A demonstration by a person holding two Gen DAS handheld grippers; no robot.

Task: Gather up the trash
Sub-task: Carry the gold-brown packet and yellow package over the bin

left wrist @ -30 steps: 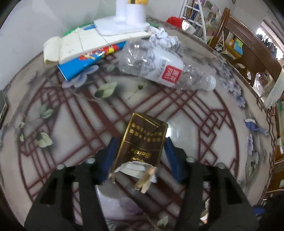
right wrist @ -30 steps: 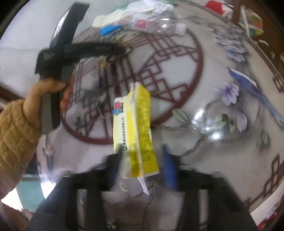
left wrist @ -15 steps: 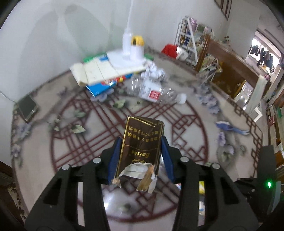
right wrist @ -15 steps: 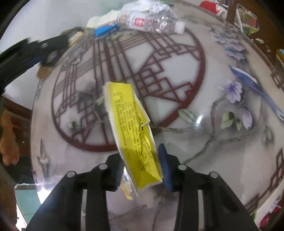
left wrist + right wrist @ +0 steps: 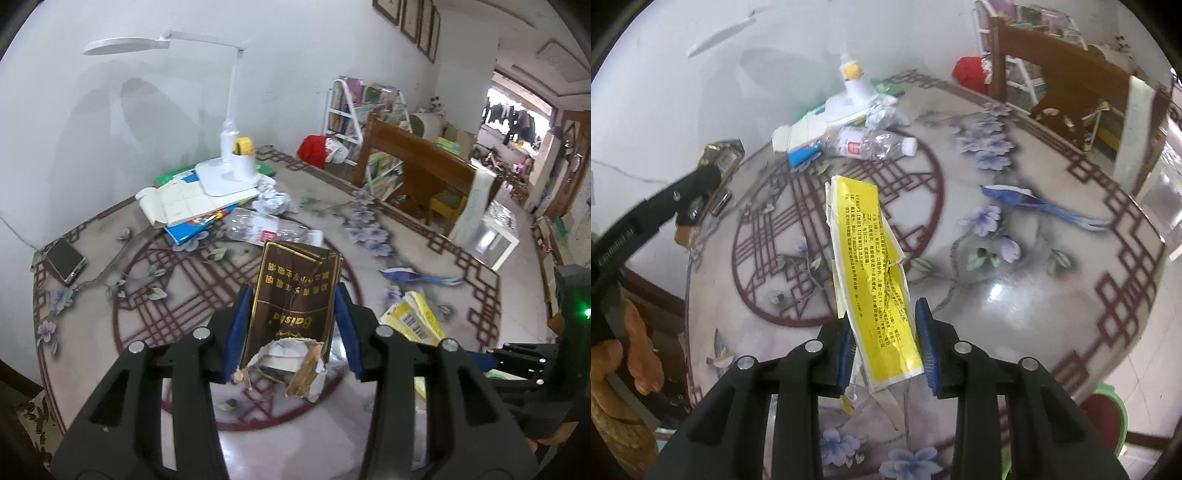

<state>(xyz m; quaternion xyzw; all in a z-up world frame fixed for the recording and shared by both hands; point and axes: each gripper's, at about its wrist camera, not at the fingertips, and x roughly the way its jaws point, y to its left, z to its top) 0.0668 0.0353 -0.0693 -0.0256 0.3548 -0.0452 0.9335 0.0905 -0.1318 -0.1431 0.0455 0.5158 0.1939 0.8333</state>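
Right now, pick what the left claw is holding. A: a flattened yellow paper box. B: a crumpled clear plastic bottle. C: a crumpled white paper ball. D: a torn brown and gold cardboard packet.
D: the torn brown and gold cardboard packet sits clamped between the left claw's blue pads.

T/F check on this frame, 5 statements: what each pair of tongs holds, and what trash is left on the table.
1. The left tongs hold a torn brown carton. True.
2. The right tongs are empty. False: a flattened yellow box sits between their pads, and the jaws are closing on it.
3. A crushed clear plastic bottle lies on the table. True.
4. The crumpled paper ball sits inside the white cup. False: it lies on the table beside the lamp base.
5. A phone lies near the table's edge. True.
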